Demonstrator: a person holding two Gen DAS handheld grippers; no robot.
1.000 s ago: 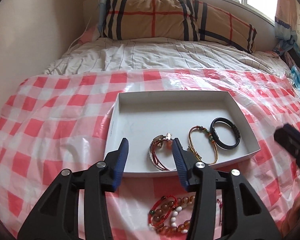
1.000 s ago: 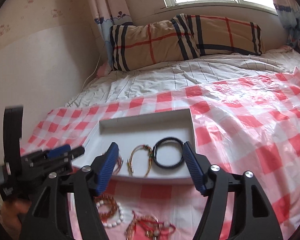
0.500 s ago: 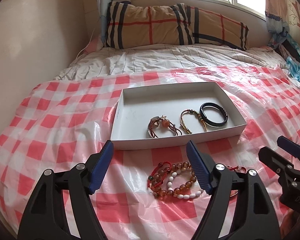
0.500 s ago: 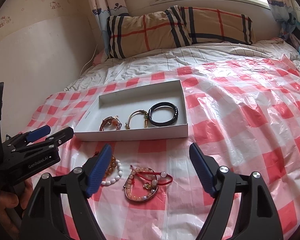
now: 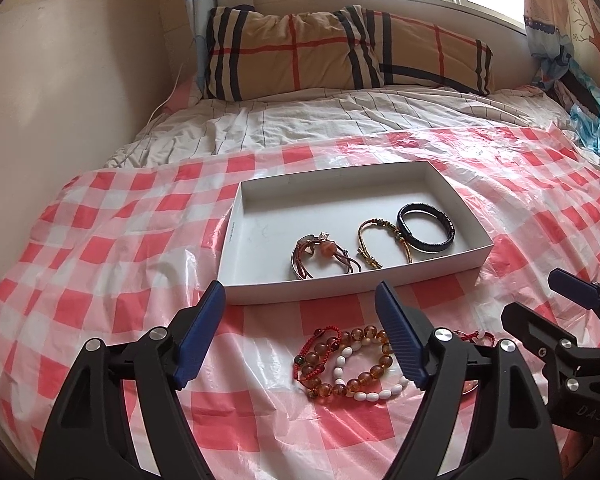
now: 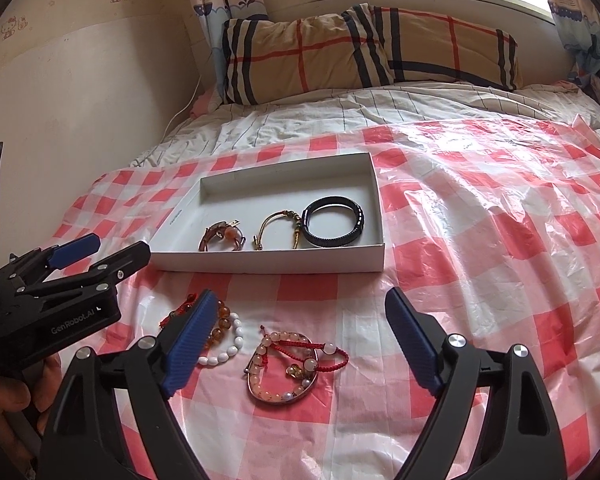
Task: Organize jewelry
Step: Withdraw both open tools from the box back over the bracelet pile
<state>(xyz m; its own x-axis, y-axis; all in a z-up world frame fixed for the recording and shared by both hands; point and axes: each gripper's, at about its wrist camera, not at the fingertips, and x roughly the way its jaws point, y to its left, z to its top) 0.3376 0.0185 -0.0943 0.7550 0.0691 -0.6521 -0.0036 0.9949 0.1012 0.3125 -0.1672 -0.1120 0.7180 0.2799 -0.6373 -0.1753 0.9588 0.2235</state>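
Observation:
A white tray [image 5: 352, 286] [image 6: 268, 262] on the bed holds a brown leather bracelet [image 5: 320, 254], a gold cord bracelet [image 5: 382, 242] and a black band [image 5: 426, 230]. In front of it, on the checked sheet, lie an amber-and-white bead bracelet with red cord [image 5: 346, 364] and a pale bead bracelet with red cord [image 6: 286, 364]. My left gripper [image 5: 300, 296] hovers above the amber one, jaws opening, nothing between them. My right gripper [image 6: 300, 296] hangs above the pale one, jaws also opening and empty.
A red-and-white checked plastic sheet [image 5: 120, 240] covers the near half of the bed. A plaid pillow [image 5: 340, 52] lies at the head under the window. A wall runs along the left. A blue plastic bag [image 5: 592, 120] sits at the far right.
Both grippers have drawn back from the tray toward the near side and their jaws have spread wider. The brown bracelet, earlier between the left fingers, now lies free in the tray.

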